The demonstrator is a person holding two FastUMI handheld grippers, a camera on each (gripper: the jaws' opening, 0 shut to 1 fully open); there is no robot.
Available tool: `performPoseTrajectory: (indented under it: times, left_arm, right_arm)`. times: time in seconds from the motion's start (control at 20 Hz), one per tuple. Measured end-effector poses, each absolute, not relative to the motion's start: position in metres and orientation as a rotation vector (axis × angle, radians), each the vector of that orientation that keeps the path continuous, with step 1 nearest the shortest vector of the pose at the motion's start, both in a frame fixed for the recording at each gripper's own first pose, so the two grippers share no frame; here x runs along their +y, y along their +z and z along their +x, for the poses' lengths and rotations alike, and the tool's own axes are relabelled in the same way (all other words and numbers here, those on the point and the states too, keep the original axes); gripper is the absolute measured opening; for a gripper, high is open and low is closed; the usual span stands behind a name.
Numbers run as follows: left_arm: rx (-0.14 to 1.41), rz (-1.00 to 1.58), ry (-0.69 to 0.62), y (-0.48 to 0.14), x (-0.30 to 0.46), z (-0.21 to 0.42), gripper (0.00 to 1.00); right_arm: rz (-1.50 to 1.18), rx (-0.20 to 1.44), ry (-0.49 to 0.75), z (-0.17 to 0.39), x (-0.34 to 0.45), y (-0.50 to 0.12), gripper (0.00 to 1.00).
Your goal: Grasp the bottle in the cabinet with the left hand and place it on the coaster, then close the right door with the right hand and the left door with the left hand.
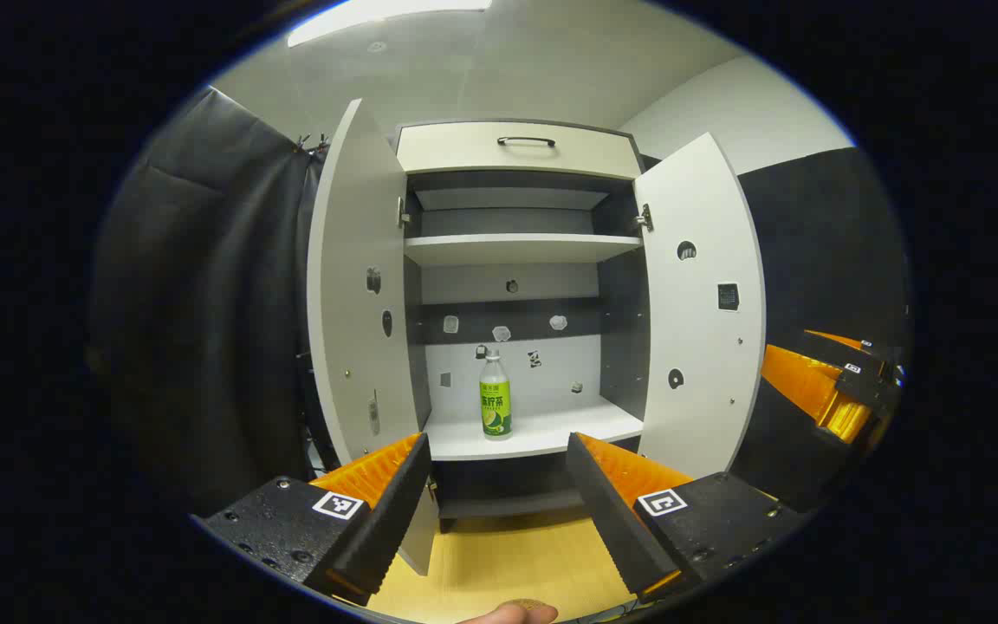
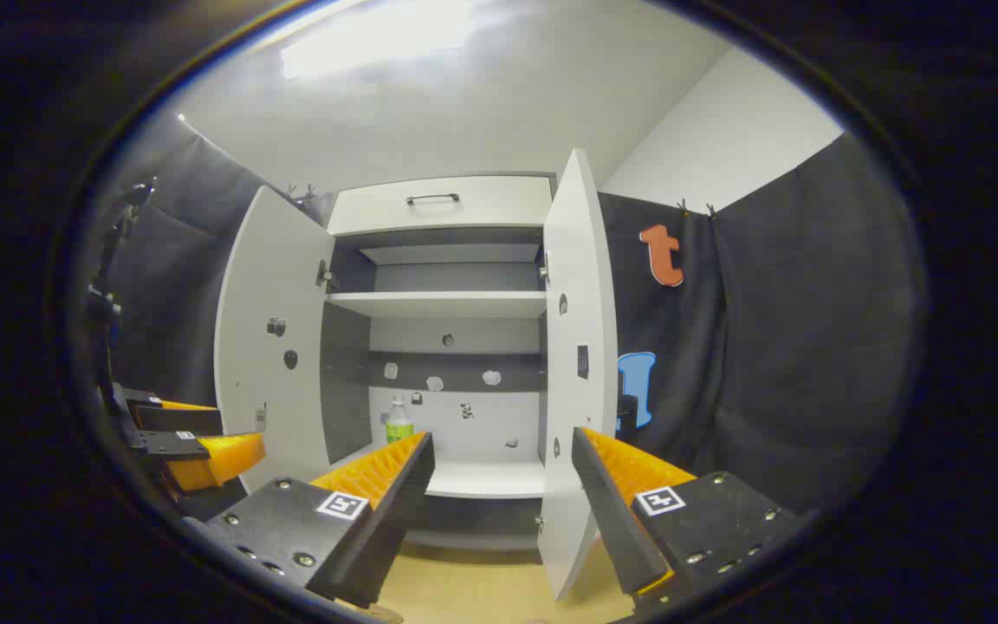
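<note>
A clear bottle (image 1: 495, 396) with a green label and white cap stands upright on the cabinet's lower shelf (image 1: 534, 432). Both doors hang open: the left door (image 1: 363, 286) and the right door (image 1: 700, 303). My left gripper (image 1: 496, 498) is open in front of the cabinet, short of the shelf, with the bottle framed between its fingers. In the right gripper view, my right gripper (image 2: 503, 507) is open too; its left finger hides most of the bottle (image 2: 397, 422), and the right door (image 2: 579, 364) stands edge-on just ahead.
A closed drawer (image 1: 518, 149) with a dark handle tops the cabinet, above an upper shelf (image 1: 516, 247). Pale wood surface (image 1: 508, 559) lies below. The other gripper shows at the right edge (image 1: 828, 381) of the left gripper view and at the left edge (image 2: 196, 446) of the right gripper view.
</note>
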State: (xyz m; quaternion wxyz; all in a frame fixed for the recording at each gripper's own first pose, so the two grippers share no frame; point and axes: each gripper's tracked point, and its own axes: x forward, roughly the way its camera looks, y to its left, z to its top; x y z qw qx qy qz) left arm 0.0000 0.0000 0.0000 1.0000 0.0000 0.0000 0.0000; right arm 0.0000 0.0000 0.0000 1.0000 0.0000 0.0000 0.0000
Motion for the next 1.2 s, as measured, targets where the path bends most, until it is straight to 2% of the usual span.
performPoseTrajectory:
  times: [0.15, 0.35, 0.45, 0.65, 0.9, 1.2]
  left_arm:
    - [-0.005, -0.039, 0.012, 0.009, -0.004, -0.002, 0.99]
    - [-0.029, -0.042, 0.021, 0.019, 0.0, 0.005, 0.99]
    - [-0.036, -0.047, 0.018, 0.02, 0.0, 0.012, 0.99]
    - [-0.033, -0.038, -0.013, 0.022, -0.005, 0.028, 0.99]
    - [-0.025, -0.011, -0.072, 0.018, -0.029, 0.054, 0.99]
    - [-0.017, -0.009, -0.109, 0.01, -0.049, 0.099, 0.99]
  right_arm:
    - [0.014, -0.004, 0.02, 0.002, 0.0, 0.004, 0.96]
    - [0.0, 0.014, -0.019, 0.01, -0.011, 0.003, 0.96]
    - [-0.017, 0.004, -0.013, 0.013, -0.009, 0.004, 0.94]
    - [-0.03, 0.014, 0.008, 0.016, -0.008, -0.002, 0.96]
    - [-0.03, 0.017, -0.068, 0.026, -0.034, -0.005, 0.94]
    - [-0.022, -0.038, -0.053, 0.041, -0.036, 0.005, 0.96]
